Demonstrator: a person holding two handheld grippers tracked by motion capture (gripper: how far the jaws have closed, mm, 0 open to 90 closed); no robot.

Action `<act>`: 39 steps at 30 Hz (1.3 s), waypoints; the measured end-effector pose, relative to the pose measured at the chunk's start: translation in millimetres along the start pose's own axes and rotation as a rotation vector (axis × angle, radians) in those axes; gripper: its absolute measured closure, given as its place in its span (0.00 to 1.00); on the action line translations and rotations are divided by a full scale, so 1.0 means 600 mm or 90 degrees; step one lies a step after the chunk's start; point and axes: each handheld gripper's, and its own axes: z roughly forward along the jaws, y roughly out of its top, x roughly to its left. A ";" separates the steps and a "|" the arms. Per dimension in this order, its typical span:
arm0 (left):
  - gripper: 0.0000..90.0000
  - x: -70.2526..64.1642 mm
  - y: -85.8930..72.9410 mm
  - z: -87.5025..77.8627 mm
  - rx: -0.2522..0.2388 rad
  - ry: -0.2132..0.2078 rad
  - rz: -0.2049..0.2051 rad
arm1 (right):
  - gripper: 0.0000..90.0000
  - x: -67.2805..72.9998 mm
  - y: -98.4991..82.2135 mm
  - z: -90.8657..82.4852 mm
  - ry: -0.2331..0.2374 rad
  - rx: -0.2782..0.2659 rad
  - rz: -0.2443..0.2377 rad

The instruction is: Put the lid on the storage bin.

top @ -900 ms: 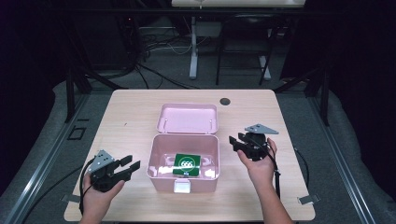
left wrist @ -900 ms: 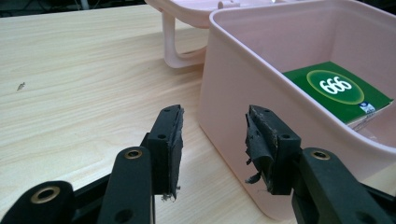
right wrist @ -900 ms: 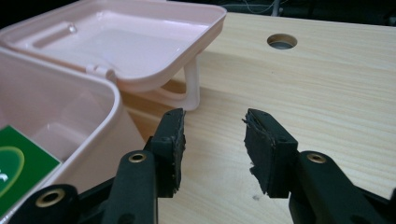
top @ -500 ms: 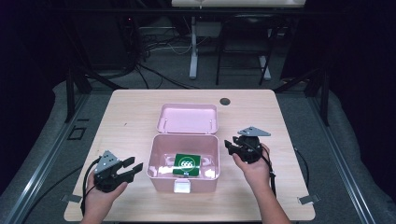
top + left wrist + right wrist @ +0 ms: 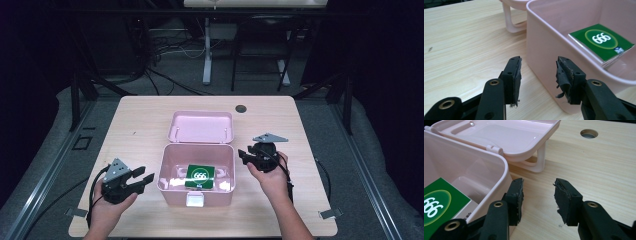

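A pale pink plastic box sits open near the front middle of a light wooden worktop. Its hinged lid lies flat behind it, inner side up. Inside the box lies a flat green packet with a white "666" in a ring. A small latch tab hangs at the box's front edge.

From above, the left gripper is held just left of the box, its fingers apart and empty, pointing toward the box wall. The right gripper is held just right of the box, fingers also apart and empty, pointing toward the box's right rim. Neither touches the box.

The left gripper view looks along its black fingers, whose pads are frayed, at the box's outer wall close ahead; the packet shows over the rim, and the lid's looped handle rests on the wood behind.

The right gripper view shows its own worn fingers over bare wood, the box's rounded corner to their left, the lid's moulded inside and its handle.

A round cable hole is cut near the worktop's far edge. Beyond it the room is dark, with grey flooring, loose cables and metal stand legs.
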 end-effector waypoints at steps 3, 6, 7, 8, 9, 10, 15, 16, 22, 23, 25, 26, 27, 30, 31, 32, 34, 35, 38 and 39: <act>0.63 0.000 0.013 -0.003 -0.014 -0.011 0.006 | 0.64 -0.002 0.013 0.000 0.005 0.001 0.006; 0.64 -0.001 0.020 -0.005 -0.024 -0.017 0.005 | 0.64 -0.003 0.022 -0.001 0.009 -0.002 0.006; 0.64 -0.001 0.025 -0.005 -0.026 -0.019 0.004 | 0.64 -0.002 0.031 -0.002 0.019 0.001 0.013; 0.64 -0.002 0.027 -0.004 -0.024 -0.019 0.002 | 0.65 -0.002 0.034 -0.002 0.021 0.001 0.010; 0.64 -0.002 0.031 -0.003 -0.023 -0.020 0.000 | 0.65 -0.002 0.038 -0.001 0.021 0.004 0.011; 0.64 -0.002 0.033 -0.003 -0.021 -0.024 -0.002 | 0.65 -0.002 0.042 0.000 0.023 0.006 0.014; 0.65 -0.005 0.039 -0.002 -0.022 -0.025 0.000 | 0.66 -0.001 0.055 0.003 0.025 0.021 0.022; 0.65 -0.006 0.042 -0.002 -0.018 -0.028 0.002 | 0.66 0.000 0.061 0.004 0.021 0.027 0.013; 0.67 -0.010 0.048 -0.003 -0.024 -0.039 -0.004 | 0.66 0.001 0.077 0.008 0.025 0.033 0.014; 0.67 -0.011 0.050 -0.003 -0.026 -0.041 -0.006 | 0.66 0.001 0.079 0.009 0.024 0.034 0.016; 0.69 -0.012 0.052 -0.003 -0.026 -0.043 -0.001 | 0.67 0.001 0.087 0.012 0.019 0.038 0.015; 0.69 -0.015 0.053 -0.003 -0.022 -0.045 0.000 | 0.67 0.002 0.089 0.014 0.016 0.038 0.019; 0.70 -0.017 0.053 -0.002 -0.021 -0.048 -0.001 | 0.67 0.003 0.097 0.018 0.009 0.038 0.026; 0.70 -0.023 0.053 0.001 -0.014 -0.053 0.003 | 0.66 0.004 0.103 0.022 0.006 0.042 0.033; 0.70 -0.024 0.052 0.003 -0.013 -0.054 0.002 | 0.66 0.003 0.105 0.025 0.006 0.041 0.038; 0.71 -0.025 0.052 0.004 -0.010 -0.054 0.002 | 0.66 0.003 0.108 0.029 0.002 0.042 0.037; 0.71 -0.028 0.051 0.008 -0.009 -0.055 0.000 | 0.66 0.003 0.112 0.034 -0.004 0.043 0.036; 0.71 -0.028 0.051 0.009 -0.005 -0.057 0.004 | 0.66 0.003 0.114 0.038 -0.006 0.047 0.038; 0.71 -0.029 0.050 0.011 -0.001 -0.058 0.000 | 0.64 0.002 0.121 0.050 -0.006 0.056 0.045; 0.71 -0.029 0.050 0.012 0.001 -0.058 -0.001 | 0.64 0.002 0.121 0.050 -0.006 0.056 0.045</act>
